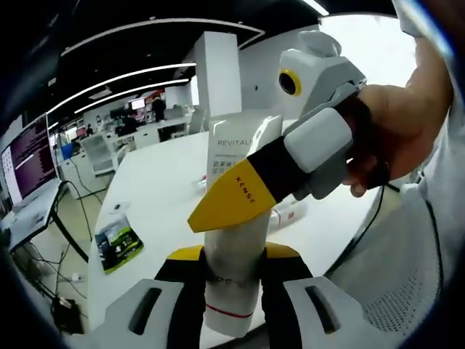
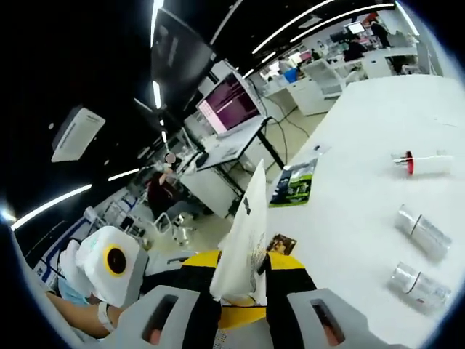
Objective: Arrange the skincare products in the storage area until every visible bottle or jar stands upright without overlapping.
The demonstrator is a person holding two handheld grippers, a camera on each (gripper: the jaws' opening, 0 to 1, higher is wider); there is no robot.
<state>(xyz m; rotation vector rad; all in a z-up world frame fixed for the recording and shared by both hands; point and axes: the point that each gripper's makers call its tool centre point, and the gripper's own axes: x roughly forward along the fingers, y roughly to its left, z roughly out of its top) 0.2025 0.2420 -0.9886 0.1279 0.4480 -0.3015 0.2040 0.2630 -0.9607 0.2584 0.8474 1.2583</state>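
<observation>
A white squeeze tube with a red band (image 1: 231,280) is held upright near, while three clear-capped bottles (image 2: 423,231) lie toppled on the far right of the white table (image 2: 363,145).
</observation>
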